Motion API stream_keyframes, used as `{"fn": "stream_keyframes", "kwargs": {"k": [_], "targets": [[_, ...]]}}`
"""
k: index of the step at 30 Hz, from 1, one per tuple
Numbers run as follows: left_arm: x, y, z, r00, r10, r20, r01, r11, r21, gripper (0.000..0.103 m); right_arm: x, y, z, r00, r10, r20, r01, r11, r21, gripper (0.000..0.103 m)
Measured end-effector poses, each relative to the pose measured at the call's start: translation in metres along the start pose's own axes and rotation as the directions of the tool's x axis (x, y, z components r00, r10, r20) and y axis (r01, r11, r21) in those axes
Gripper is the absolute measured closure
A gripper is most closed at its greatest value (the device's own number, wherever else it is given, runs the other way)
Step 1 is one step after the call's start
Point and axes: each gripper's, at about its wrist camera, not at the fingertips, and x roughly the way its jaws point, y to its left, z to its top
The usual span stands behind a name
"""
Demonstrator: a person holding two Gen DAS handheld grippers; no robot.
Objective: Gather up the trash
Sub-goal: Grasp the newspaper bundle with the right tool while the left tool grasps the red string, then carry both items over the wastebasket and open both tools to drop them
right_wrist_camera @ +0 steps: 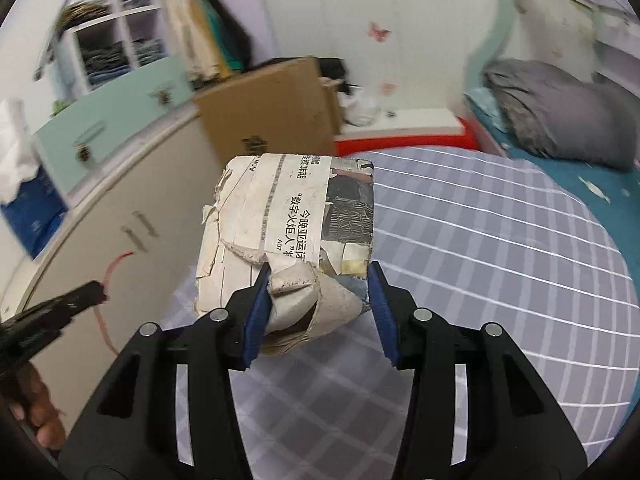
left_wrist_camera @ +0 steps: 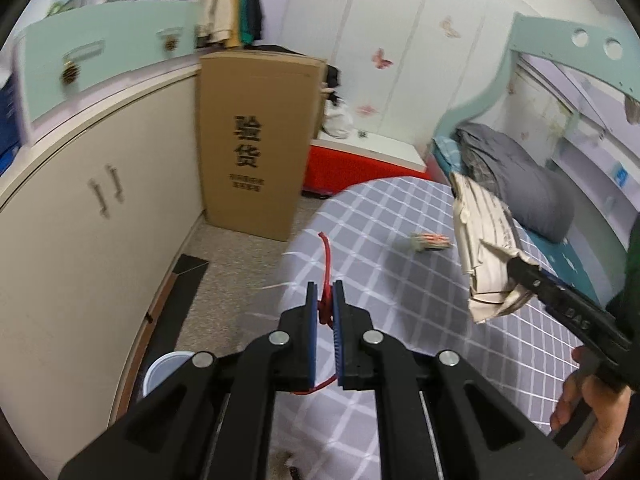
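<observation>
Here, a red cord (left_wrist_camera: 327,280) is pinched between the left gripper (left_wrist_camera: 326,300)'s nearly closed pads, while a newspaper bundle (right_wrist_camera: 288,232) is clamped in the right gripper (right_wrist_camera: 318,280), above the bed (right_wrist_camera: 480,280).

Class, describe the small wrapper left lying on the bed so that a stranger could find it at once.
Start at the bed's grey checked sheet. Near its middle, short of the grey pillow, lies a small crumpled wrapper. It alone rests on the sheet, greyish with orange-red stripes; the newspaper bundle is held.
</observation>
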Motion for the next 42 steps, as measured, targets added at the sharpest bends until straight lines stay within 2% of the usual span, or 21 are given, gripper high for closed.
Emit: {"fn": "stream_keyframes", "kwargs": {"k": [4,10,15,21,28,29,30,31,32,35,37,42], "targets": [[-0.012,0.036,-0.009,0.999,0.036,0.004,-0.035,0.998,-0.052,0.096,0.006,0.055,-0.004,0.995,0.098,-0.022,-0.100,0.993,-0.063,0.057],[-0.020,0.094,-0.031,0.994,0.107,-0.014,-0.108,0.987,-0.123,0.096,0.027,0.131,-0.021,0.978,0.188,-0.090,-0.200,0.968,-0.154,0.057],[-0.014,0.148,-0.054,0.983,0.173,-0.060,-0.182,0.964,-0.194,0.096,0.056,0.186,-0.049,0.958,0.229,-0.174,-0.263,0.942,-0.209,0.057],[-0.003,0.209,-0.082,0.968,0.218,-0.121,-0.244,0.930,-0.274,0.096,0.094,0.236,-0.088,0.931,0.245,-0.269,-0.313,0.917,-0.248,0.057],[0.017,0.259,-0.106,0.944,0.271,-0.190,-0.321,0.890,-0.324,0.096,0.144,0.270,-0.121,0.898,0.249,-0.362,-0.350,0.904,-0.245,0.052],[0.020,0.264,-0.109,0.940,0.277,-0.199,-0.331,0.885,-0.328,0.096,0.151,0.273,-0.124,0.895,0.253,-0.367,-0.355,0.903,-0.244,0.047],[0.025,0.271,-0.113,0.936,0.282,-0.213,-0.341,0.879,-0.333,0.096,0.160,0.277,-0.128,0.893,0.252,-0.372,-0.356,0.902,-0.244,0.034],[0.028,0.276,-0.116,0.933,0.282,-0.223,-0.345,0.876,-0.337,0.096,0.169,0.280,-0.132,0.888,0.248,-0.388,-0.358,0.902,-0.242,0.026],[0.032,0.280,-0.119,0.930,0.282,-0.235,-0.350,0.872,-0.341,0.096,0.178,0.282,-0.138,0.880,0.246,-0.406,-0.362,0.901,-0.238,0.021],[0.045,0.289,-0.129,0.921,0.275,-0.274,-0.362,0.866,-0.345,0.096,0.197,0.287,-0.153,0.878,0.199,-0.435,-0.335,0.906,-0.261,0.021],[0.051,0.290,-0.135,0.919,0.270,-0.288,-0.362,0.868,-0.340,0.096,0.202,0.285,-0.158,0.871,0.198,-0.450,-0.334,0.909,-0.248,0.021],[0.066,0.285,-0.140,0.917,0.248,-0.312,-0.349,0.878,-0.328,0.096,0.201,0.280,-0.158,0.895,0.152,-0.418,-0.287,0.915,-0.283,0.021]]}}
